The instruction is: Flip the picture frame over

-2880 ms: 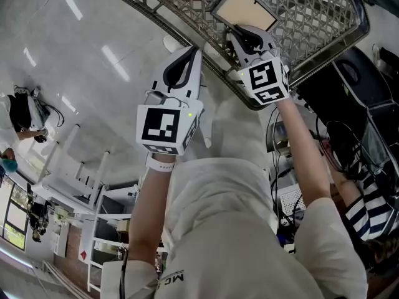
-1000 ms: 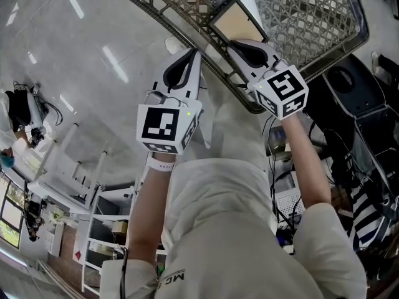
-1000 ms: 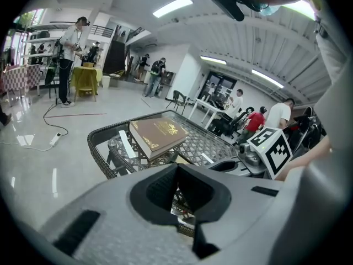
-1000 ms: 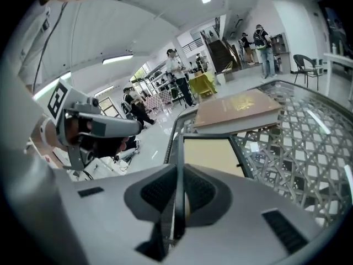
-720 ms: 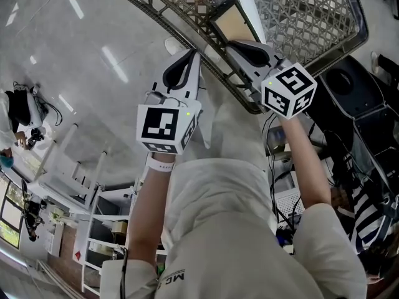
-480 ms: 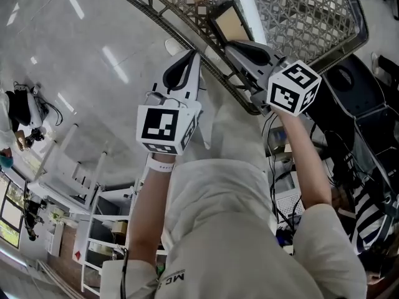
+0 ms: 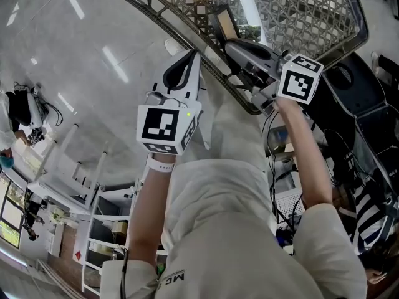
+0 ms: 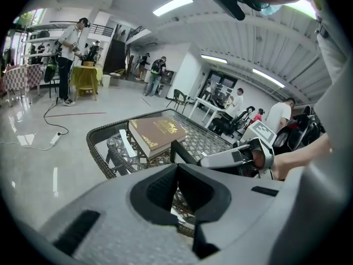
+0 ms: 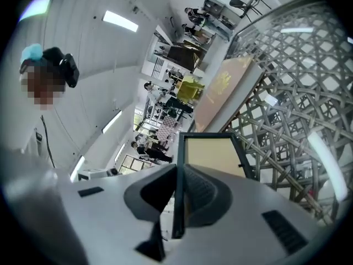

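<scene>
Black-rimmed, the picture frame (image 9: 212, 154) was seen clenched by its edge in the right claw (image 9: 177, 175), stood on edge over the woven tabletop (image 7: 312, 17), near a brown book (image 8: 157, 132). Whether its lower edge touched the weave could not be told. The left claw (image 8: 177, 173) was closed on nothing, beside the tabletop's rim. The flip was judged half done: frame upright, not yet laid down. Further wrist roll would be called for next, then lowering onto the other face before release
</scene>
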